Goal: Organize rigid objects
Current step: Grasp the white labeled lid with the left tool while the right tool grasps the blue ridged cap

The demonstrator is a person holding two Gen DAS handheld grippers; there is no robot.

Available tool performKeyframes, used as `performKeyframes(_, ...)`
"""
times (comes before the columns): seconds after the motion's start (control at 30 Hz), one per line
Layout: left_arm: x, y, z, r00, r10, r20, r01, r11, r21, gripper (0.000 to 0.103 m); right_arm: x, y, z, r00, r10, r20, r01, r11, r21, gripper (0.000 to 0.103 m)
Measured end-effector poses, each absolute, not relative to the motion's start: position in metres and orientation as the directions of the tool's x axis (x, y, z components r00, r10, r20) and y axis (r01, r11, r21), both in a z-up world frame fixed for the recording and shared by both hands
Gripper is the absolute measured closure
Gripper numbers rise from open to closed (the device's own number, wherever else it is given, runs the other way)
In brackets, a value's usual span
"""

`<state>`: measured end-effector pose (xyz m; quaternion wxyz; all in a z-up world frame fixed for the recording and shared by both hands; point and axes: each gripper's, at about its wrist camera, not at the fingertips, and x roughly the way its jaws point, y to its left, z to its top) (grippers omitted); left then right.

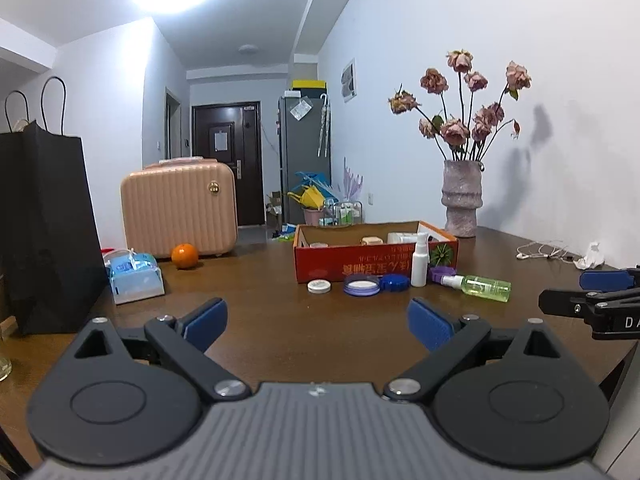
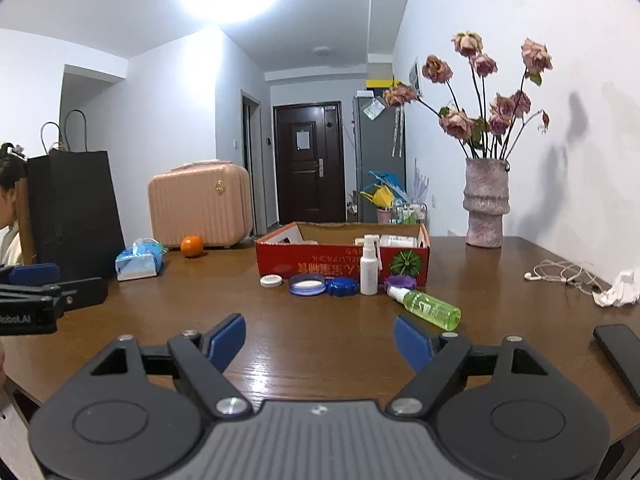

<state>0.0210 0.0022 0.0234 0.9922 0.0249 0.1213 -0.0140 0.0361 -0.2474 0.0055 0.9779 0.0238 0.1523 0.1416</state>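
Note:
A red cardboard box (image 1: 360,266) (image 2: 320,266) sits mid-table with a few small items inside. In front of it lie a white lid (image 1: 319,287) (image 2: 271,280), a purple round case (image 1: 361,284) (image 2: 307,284) and a blue case (image 1: 394,282) (image 2: 341,287). A white spray bottle (image 1: 420,260) (image 2: 368,266) stands upright there, beside a purple cap (image 1: 442,273) (image 2: 400,281). A green spray bottle (image 1: 480,287) (image 2: 428,306) lies on its side. My left gripper (image 1: 318,326) and right gripper (image 2: 320,340) hover open and empty over bare wood, well short of these items.
The brown table (image 1: 280,320) (image 2: 320,340) also carries a black paper bag (image 1: 44,232), tissue pack (image 1: 134,276), orange (image 1: 185,256), pink case (image 1: 180,208), flower vase (image 1: 462,204), earphones (image 2: 560,274), crumpled tissue (image 2: 618,290) and dark flat object (image 2: 620,356). A person sits at the left edge.

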Motion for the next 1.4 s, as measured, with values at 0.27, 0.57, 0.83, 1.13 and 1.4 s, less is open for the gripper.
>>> performKeyframes(0.27,0.058,0.005,0.01,0.951,-0.034,-0.308,0.042,0.999,0.019,0.005,0.073,-0.248,-0.003,0.906,0.258,-0.335,-0.241,0.966,0.093,0.024)
performKeyframes(0.57,0.151,-0.003,0.001,0.91,-0.085,-0.407,0.098,0.995,0.01,0.016,0.157,-0.252,-0.017,0.869,0.251,-0.427,-0.229,0.968,0.102,0.038)
performKeyframes(0.83,0.262,0.012,-0.006,0.854,-0.121,-0.505,0.124,0.992,-0.028,0.032,0.254,-0.237,-0.022,0.823,0.301,-0.482,-0.285,0.952,0.109,0.045)
performKeyframes(1.13,0.388,0.019,-0.037,0.757,-0.147,-0.637,0.153,0.987,-0.046,0.043,0.358,-0.187,-0.045,0.763,0.286,-0.58,-0.322,0.946,0.042,0.055)
performKeyframes(1.4,0.421,0.015,-0.058,0.75,-0.146,-0.645,0.201,0.98,0.013,0.061,0.393,-0.178,-0.057,0.754,0.263,-0.602,-0.303,0.952,0.036,0.056)
